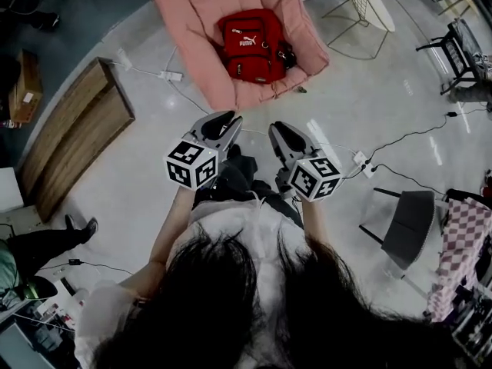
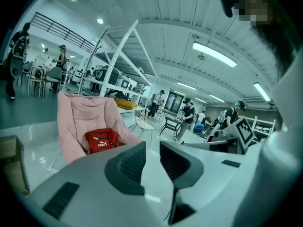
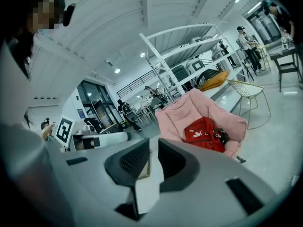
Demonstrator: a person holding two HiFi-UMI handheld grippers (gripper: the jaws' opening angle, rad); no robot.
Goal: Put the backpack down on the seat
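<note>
**Red backpack lies on the pink chair, both grippers empty**

Starting at the left, the left gripper (image 1: pixel 224 121) hangs in front of the person. Its jaws are a little apart, with only floor showing in the narrow gap, so it pinches nothing. Ahead, well apart from both grippers, stands the pink chair (image 1: pixel 184 21). The red backpack (image 1: pixel 250 46) lies on its seat cushion, leaning against the padded back with the front pocket facing out. Further right, the right gripper (image 1: pixel 283 131) is also narrowly spread and empty, and points towards the same chair.

The putting-down looks done to me. The backpack seems to be soft cloth that would sag and fold rather than hold its shape. It is probably light unless stuffed, and neither slippery nor fragile. If it needs shifting, I would grip the top loop or the dark straps (image 1: pixel 286 54) bunched at its right side. Pinching a flat panel would only gather loose fabric. The plump cushion could let it tip over.
</note>
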